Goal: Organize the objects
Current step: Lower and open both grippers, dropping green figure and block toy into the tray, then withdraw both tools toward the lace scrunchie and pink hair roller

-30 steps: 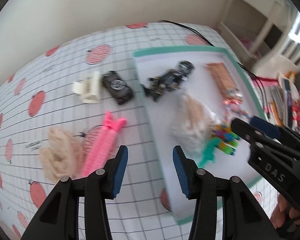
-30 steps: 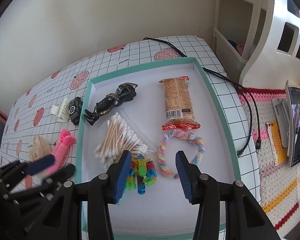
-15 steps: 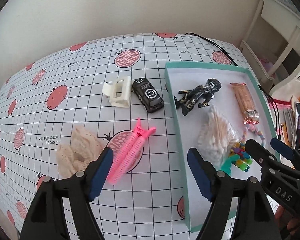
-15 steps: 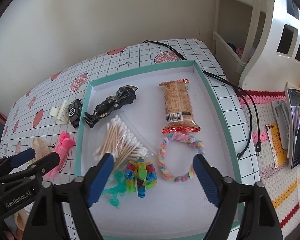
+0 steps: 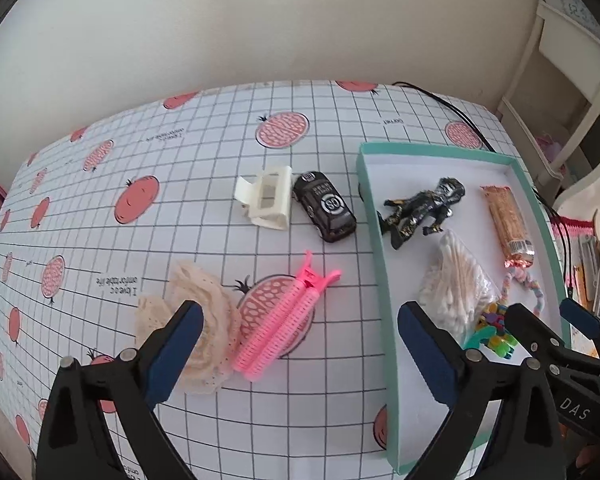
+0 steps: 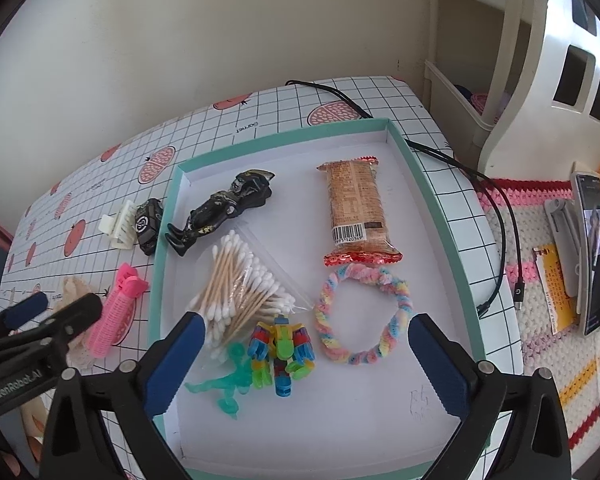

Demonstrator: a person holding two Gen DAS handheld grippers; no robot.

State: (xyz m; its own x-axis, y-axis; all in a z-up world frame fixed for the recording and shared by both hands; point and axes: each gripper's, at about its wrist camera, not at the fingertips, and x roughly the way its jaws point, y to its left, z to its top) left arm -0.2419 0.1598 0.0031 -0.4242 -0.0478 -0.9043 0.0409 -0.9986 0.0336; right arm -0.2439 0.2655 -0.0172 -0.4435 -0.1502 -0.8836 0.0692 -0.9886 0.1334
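Note:
My left gripper (image 5: 300, 340) is open above the gridded tablecloth, over a pink roller clip (image 5: 288, 320) and beside a cream lace scrunchie (image 5: 196, 320). Farther off lie a white claw clip (image 5: 266, 202) and a black toy car (image 5: 326, 212). My right gripper (image 6: 306, 344) is open and holds nothing. It hovers over the teal-rimmed tray (image 6: 432, 200), which holds a black figure (image 6: 224, 208), a snack bar (image 6: 354, 212), bagged cotton swabs (image 6: 240, 280), a rainbow loop (image 6: 364, 316), a block robot (image 6: 282, 350) and a teal figure (image 6: 224, 384).
A black cable (image 6: 500, 216) runs along the tray's right side onto a crochet mat. A phone (image 6: 594, 248) and papers lie on that mat. White shelving (image 6: 540, 60) stands at the back right. A wall closes off the table's far edge.
Both grippers have opened wide from a narrow gap. The left one has swung left from the tray's edge to above the pink clip. The right one has stayed over the tray.

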